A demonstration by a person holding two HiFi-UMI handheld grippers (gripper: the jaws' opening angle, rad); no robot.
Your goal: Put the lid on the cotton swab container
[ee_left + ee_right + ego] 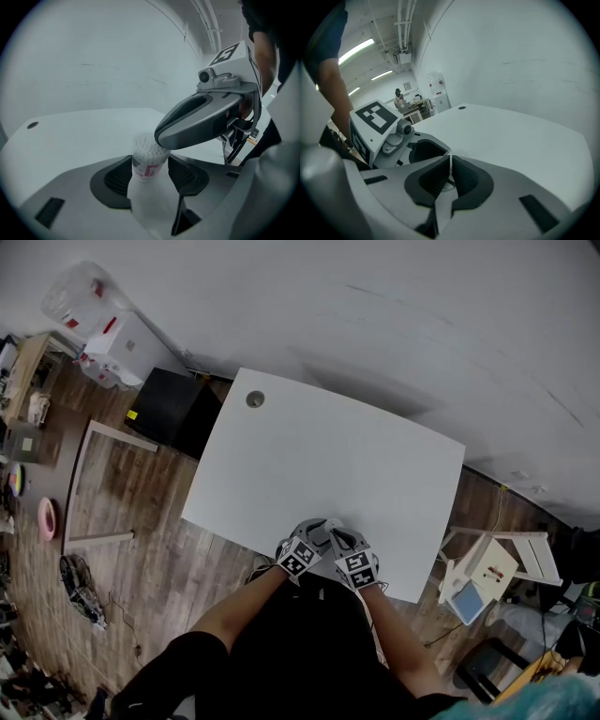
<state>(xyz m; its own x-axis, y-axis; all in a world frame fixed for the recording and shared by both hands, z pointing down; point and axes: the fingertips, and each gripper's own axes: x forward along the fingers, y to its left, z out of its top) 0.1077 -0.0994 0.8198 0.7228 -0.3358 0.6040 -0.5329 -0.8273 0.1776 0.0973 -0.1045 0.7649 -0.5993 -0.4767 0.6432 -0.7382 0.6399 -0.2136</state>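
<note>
**Lid held beside the open cotton swab container**

Our left hand-held gripper (150,165) is clenched on the cotton swab container (149,154) over the near edge of the bench (328,446). The container stands upright, its swab tips bare at the top. Our right hand-held gripper (450,166), angled downward, pinches the thin rim of the lid (450,156) and noses in at the container's top right edge. We judge that the lid must level out and centre over the mouth before it goes down.

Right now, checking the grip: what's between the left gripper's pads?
The cotton swab container, swab tips bare on top, stands between them; the left gripper view shows it.
</note>
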